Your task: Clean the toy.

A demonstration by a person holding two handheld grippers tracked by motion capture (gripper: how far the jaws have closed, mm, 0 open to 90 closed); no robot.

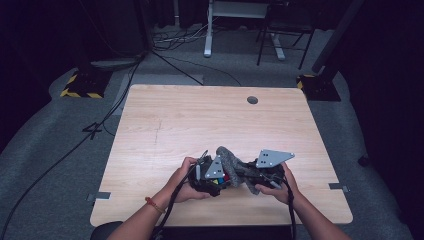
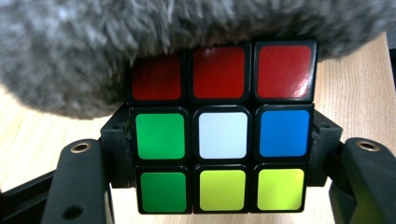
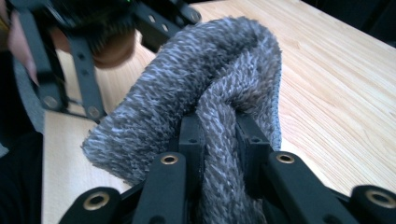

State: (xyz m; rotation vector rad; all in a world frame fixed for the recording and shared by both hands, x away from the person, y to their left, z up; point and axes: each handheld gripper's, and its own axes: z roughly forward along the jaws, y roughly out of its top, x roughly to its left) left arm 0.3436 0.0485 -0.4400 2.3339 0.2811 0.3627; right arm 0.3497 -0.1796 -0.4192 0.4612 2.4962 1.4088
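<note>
A puzzle cube (image 2: 223,128) was seen clamped between the jaws of the left tongs (image 2: 223,163), its facing side showing a red top row, then green, white and blue, then green and two yellow squares. A grey fuzzy cloth (image 2: 93,42) was draped over the top of the cube and hid part of the red row. In the right gripper view the same cloth (image 3: 196,88) was pinched as a thick fold between the closed jaws of the right tongs (image 3: 219,135), and beyond the cloth the left tongs (image 3: 70,60) were seen blurred.

In the high view the left tongs (image 1: 212,177) and right tongs (image 1: 260,172) were held close together, the cloth (image 1: 232,162) arched between them above the cube (image 1: 222,179). The left hand (image 1: 182,182) and right hand (image 1: 280,187) were brought in from the near edge, forearms angled inward toward the cube.

The cube was kept low over the pale wooden worktop (image 1: 200,120), near its front edge. Well beyond the cube a round grommet (image 1: 252,100) was set in the worktop. Around it lay grey carpet (image 1: 60,140) crossed by black cables (image 1: 115,105), with the legs of a white desk frame (image 1: 209,30) beyond in a dark room.
</note>
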